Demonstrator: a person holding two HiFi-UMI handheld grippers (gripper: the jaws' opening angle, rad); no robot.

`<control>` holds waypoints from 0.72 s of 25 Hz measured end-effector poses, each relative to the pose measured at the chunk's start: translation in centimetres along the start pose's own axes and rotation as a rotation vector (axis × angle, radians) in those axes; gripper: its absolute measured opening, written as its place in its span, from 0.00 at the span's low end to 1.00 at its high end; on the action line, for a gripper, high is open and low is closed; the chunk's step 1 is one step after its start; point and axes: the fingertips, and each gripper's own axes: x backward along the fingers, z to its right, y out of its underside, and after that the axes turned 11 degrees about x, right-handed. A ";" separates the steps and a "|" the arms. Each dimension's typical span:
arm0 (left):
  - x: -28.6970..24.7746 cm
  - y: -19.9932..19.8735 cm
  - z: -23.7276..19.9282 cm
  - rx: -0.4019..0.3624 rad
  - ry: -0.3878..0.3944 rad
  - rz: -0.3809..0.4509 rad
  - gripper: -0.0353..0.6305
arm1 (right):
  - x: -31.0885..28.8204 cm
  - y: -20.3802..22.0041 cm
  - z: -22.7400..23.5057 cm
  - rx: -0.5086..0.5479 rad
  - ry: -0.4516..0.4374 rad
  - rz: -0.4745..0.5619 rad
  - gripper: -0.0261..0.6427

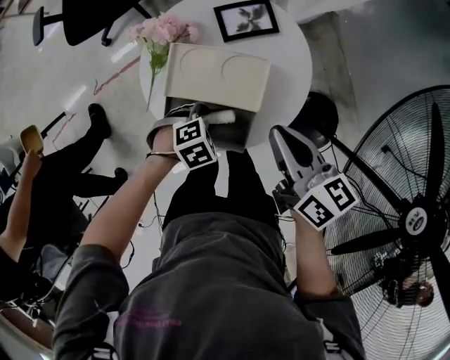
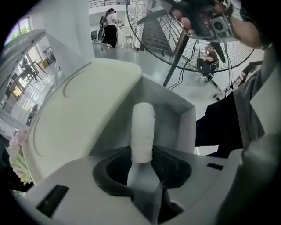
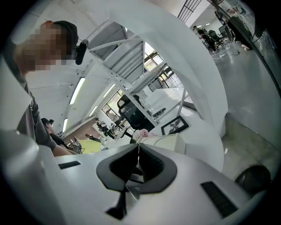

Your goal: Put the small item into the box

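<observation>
A box [image 1: 238,131] stands open at the near edge of a round white table [image 1: 292,49], its cream lid [image 1: 216,74] tipped back. My left gripper [image 1: 208,117] is shut on the small item, a white fabric-like roll. In the left gripper view the roll [image 2: 143,130] stands up between the jaws of the left gripper [image 2: 144,154], over the open box's inside [image 2: 178,117], with the lid [image 2: 81,127] to the left. My right gripper [image 1: 278,135] hangs off the table's right edge; in its own view the right gripper [image 3: 138,151] is shut with nothing in it.
On the table are a framed picture [image 1: 246,19] and pink flowers [image 1: 163,31]. A large standing fan [image 1: 411,221] is close on the right. A seated person [image 1: 49,186] is at the left, and an office chair [image 1: 84,17] is beyond the table.
</observation>
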 end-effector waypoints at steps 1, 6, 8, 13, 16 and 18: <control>-0.1 0.1 -0.1 -0.006 -0.008 -0.013 0.27 | 0.1 0.1 0.1 0.000 0.001 -0.001 0.07; -0.7 0.3 -0.3 -0.041 -0.042 -0.059 0.27 | 0.3 0.2 0.4 -0.001 0.004 -0.007 0.07; -0.8 0.3 -0.3 -0.061 -0.055 -0.075 0.27 | 0.3 0.2 0.4 0.000 0.003 -0.009 0.07; -1.0 0.5 -0.1 -0.093 -0.085 -0.110 0.29 | 0.2 0.2 0.2 -0.001 -0.004 -0.014 0.07; -1.0 0.5 0.0 -0.087 -0.078 -0.114 0.31 | 0.1 0.2 0.0 0.002 -0.007 -0.015 0.07; -0.9 0.5 0.2 -0.091 -0.079 -0.113 0.34 | 0.2 0.1 0.0 0.005 -0.008 -0.015 0.07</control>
